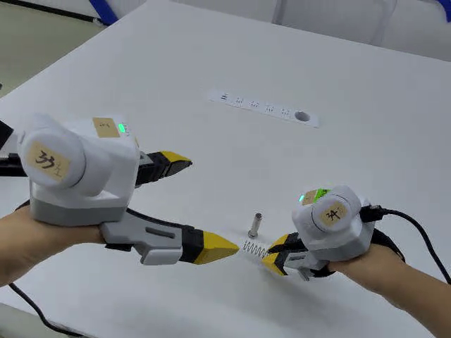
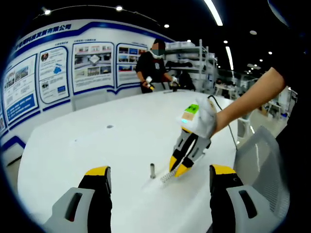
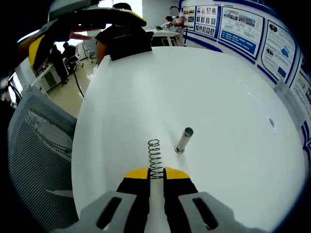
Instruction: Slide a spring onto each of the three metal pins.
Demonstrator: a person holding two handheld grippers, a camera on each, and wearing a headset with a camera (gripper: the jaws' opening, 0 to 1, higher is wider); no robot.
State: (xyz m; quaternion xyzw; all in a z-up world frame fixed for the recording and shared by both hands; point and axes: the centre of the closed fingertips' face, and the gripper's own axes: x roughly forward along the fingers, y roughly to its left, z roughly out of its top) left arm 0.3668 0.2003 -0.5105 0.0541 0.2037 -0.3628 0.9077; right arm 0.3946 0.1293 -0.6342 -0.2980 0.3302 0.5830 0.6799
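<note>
Gripping one end of a coiled spring [image 3: 154, 154], the right tongs [image 3: 155, 175] are seen pressed together low over the near right of the white table [image 1: 176, 70]. The spring is pointed left, out from the yellow tips, and whether its free end touches the table cannot be told. One short metal pin [image 3: 184, 140] is stood upright on the table just beyond the spring, beside it but not touching. The left tongs [image 1: 204, 204] are held at the near left, spread wide apart with nothing between them, tips aimed right toward the spring. A white power strip [image 1: 264, 108] is set into the table farther back.
</note>
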